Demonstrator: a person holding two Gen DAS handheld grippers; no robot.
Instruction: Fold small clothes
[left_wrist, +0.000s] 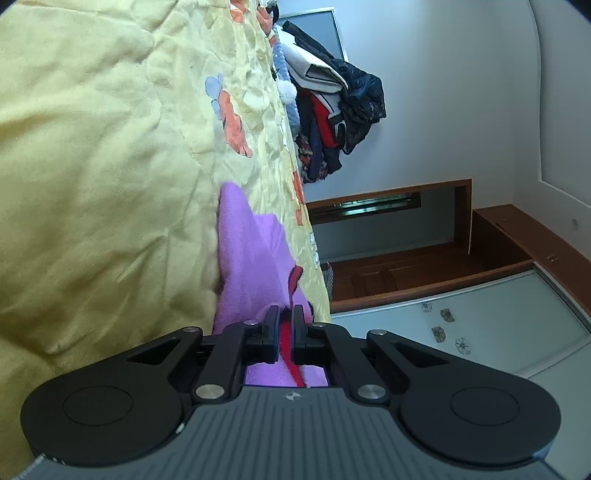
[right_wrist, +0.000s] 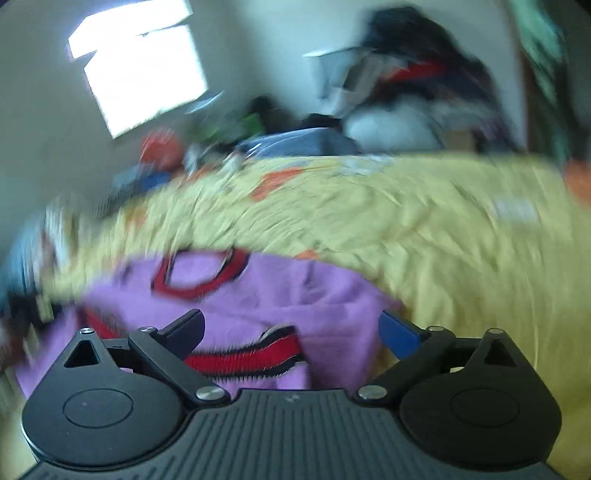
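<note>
A small purple garment with red and black trim lies on a yellow bedspread. My left gripper is shut on the garment's red-trimmed edge, and the view is rolled sideways. In the right wrist view, which is blurred by motion, the purple garment lies bunched just ahead, with a red-trimmed opening at its far side. My right gripper is open, its fingers spread wide over the garment's near red hem. I cannot tell if the fingers touch the cloth.
A heap of dark, red and white clothes is piled at the far end of the bed, also blurred in the right wrist view. A wooden-framed doorway and a bright window are beyond.
</note>
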